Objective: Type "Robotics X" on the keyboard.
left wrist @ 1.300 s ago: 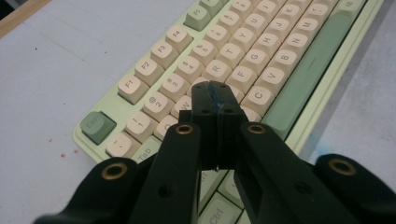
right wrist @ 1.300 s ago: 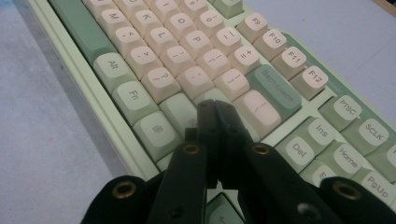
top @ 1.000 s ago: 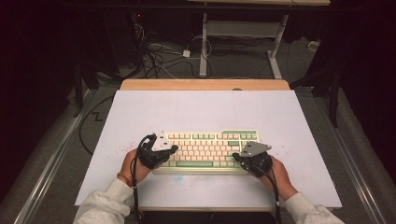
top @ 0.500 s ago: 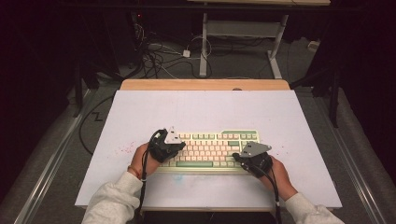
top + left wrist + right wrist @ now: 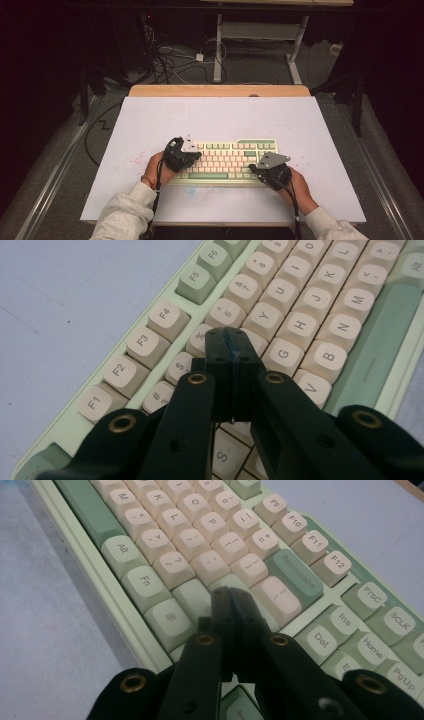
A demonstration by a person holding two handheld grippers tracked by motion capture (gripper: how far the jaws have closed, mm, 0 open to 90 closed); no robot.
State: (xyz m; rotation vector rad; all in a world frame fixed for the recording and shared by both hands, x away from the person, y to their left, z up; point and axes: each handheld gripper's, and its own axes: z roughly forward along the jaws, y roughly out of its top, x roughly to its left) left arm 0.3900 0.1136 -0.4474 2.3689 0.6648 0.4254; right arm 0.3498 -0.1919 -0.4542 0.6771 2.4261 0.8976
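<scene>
Evidently both claws are pressed together over the keyboard (image 5: 227, 160): left claw (image 5: 231, 337) above the R–T keys, right claw (image 5: 231, 596) near Enter. Their blunt tips could strike two keys together.

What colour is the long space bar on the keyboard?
Green, darker than the cream letter keys. The space bar on the keyboard shows best in the left gripper view.
</scene>
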